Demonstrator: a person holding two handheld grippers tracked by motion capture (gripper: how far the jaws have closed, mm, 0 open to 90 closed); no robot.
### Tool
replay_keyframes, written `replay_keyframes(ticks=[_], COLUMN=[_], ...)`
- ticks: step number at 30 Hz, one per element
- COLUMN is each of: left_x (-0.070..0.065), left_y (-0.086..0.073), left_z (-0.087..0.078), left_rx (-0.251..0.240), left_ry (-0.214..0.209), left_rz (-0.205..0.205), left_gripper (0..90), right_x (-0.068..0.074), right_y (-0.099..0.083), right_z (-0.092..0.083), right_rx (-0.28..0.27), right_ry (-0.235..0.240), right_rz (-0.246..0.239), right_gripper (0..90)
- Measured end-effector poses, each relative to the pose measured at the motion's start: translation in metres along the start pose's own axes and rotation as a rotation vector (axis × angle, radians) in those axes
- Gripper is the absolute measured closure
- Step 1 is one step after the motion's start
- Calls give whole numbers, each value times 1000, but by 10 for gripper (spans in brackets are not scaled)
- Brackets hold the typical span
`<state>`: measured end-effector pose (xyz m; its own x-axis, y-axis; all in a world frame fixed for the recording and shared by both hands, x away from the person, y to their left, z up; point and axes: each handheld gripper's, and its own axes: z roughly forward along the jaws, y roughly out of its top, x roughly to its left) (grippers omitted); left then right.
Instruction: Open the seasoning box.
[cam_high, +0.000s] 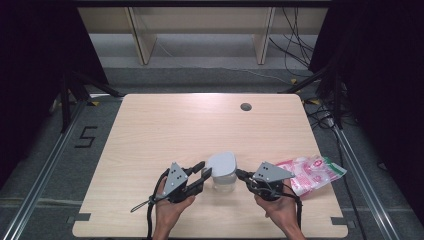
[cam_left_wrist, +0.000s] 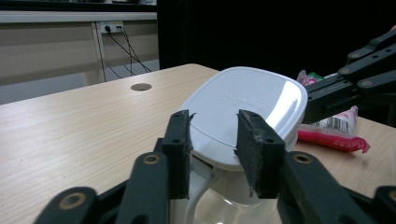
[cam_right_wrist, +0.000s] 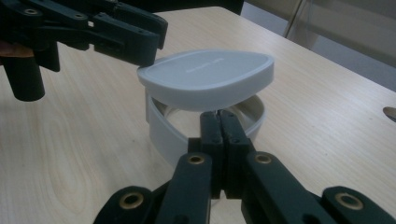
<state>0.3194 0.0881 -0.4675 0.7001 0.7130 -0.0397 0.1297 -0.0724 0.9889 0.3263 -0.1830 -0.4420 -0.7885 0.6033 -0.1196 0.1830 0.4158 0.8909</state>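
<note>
A: Start with the biggest thing. What carries it all?

B: A pale wooden table (cam_high: 165, 130), with a round cable hole (cam_high: 245, 106) near its far edge. The work sits near the front edge, about mid-width.

A: And the thing being worked on?

B: A clear container (cam_high: 223, 182) with a grey-white lid (cam_high: 221, 164). The lid is tilted: in the right gripper view it (cam_right_wrist: 210, 79) stands lifted clear of the white rim band (cam_right_wrist: 161, 130) on the side toward that camera, so the inside of the band shows under it.

A: Anything else lying about?

B: 1 pink and white packet (cam_high: 312, 172) with a green end, flat on the table at the right, just beyond the right hand.

A: Now the 2 grippers.

B: The left gripper (cam_high: 203, 171) comes at the lid from the left. In the left gripper view its jaws stand partly apart, 1 at each side of the near edge of the lid (cam_left_wrist: 243, 105). Whether the pads press on the lid I cannot tell.

A: And the right one?

B: The right gripper (cam_high: 241, 174) meets the container from the right. In the right gripper view its jaws are brought together, tips at the rim band just beneath the raised lid. Whether a thin piece is pinched between them I cannot tell.
</note>
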Motion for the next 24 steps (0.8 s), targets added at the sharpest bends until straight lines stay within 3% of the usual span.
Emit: replay_keyframes(ticks=[3, 4, 7, 8, 9, 10, 12, 13, 16, 17, 20, 24], left_x=[0, -1, -1, -3, -2, -4, -5, -7, -10, -10, -12, -17], left_y=[0, -1, -4, -5, -6, -8, -12, -14, -20, -21, -23, -26], left_z=[-6, -9, -14, -15, -16, -16, -17, -18, -15, -14, -15, -16], left_rx=[1, 9, 13, 21, 31, 41, 60, 79, 88, 90, 114, 116], left_ry=[-4, 1, -2, 0, -3, 1, -6, -6, -8, -6, 0, 3], left_rz=[12, -5, 4, -8, 17, 3, 22, 3, 4, 1, -1, -38], left_gripper=[577, 561, 525, 511, 491, 468, 427, 411, 373, 362, 342, 329], right_x=[2, 3, 3, 4, 4, 4, 5, 5, 8, 7, 10, 11], right_y=[2, 4, 8, 8, 9, 9, 12, 13, 16, 17, 21, 25], right_z=[2, 2, 2, 2, 4, 4, 6, 7, 7, 10, 12, 14], right_rx=[0, -4, -2, 2, -5, -6, -11, -27, -11, -23, -33, -47], right_ry=[17, 6, -4, 5, 6, 10, 13, 5, 14, 18, 15, 12], right_rz=[-8, -5, -22, -7, -9, -16, -16, -36, -8, -29, -30, -31], right_gripper=[900, 900, 900, 900, 900, 900, 900, 900, 900, 900, 900, 900])
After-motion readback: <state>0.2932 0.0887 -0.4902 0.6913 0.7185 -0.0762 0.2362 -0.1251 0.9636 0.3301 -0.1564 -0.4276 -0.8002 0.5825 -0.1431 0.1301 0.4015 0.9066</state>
